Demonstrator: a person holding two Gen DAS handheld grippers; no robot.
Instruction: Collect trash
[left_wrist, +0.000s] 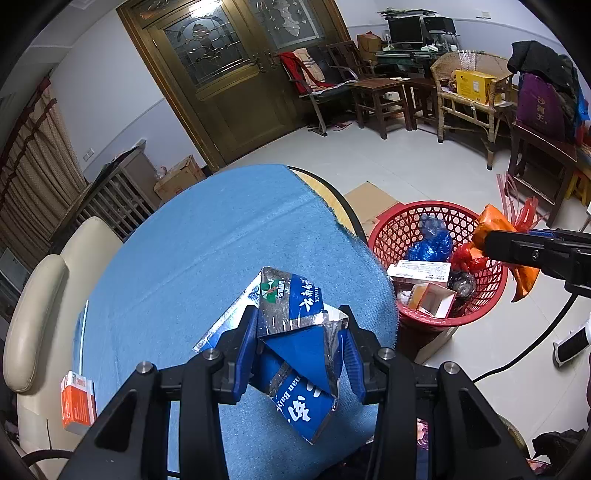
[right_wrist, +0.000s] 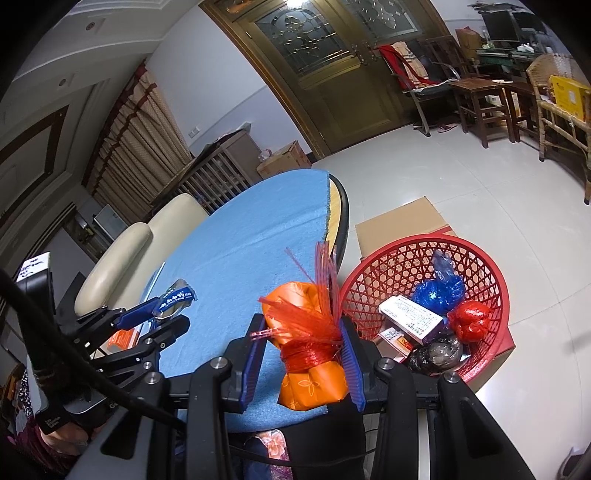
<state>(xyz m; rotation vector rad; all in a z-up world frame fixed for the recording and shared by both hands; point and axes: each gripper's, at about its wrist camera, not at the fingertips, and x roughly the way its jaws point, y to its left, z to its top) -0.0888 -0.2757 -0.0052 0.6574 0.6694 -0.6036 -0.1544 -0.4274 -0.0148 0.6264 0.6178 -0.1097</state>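
Orange bundle (right_wrist: 310, 373) gripped by the right gripper (right_wrist: 303, 362) could snag its red netting (right_wrist: 314, 314) on the basket (right_wrist: 495, 295) rim, while the left gripper (left_wrist: 301, 350) pinches a crumpled blue carton (left_wrist: 295, 332) that may slip.

Orange box (left_wrist: 75, 402) half behind left tongs (left_wrist: 301, 338), basket (right_wrist: 491, 266) bottom hidden by trash

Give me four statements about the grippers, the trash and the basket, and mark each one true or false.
1. The left gripper holds a crushed blue carton. True.
2. The right gripper is empty. False: it holds an orange bundle tied with red string.
3. The red basket stands on the blue tablecloth. False: it sits on a cardboard box beside the table.
4. The basket already holds trash. True.
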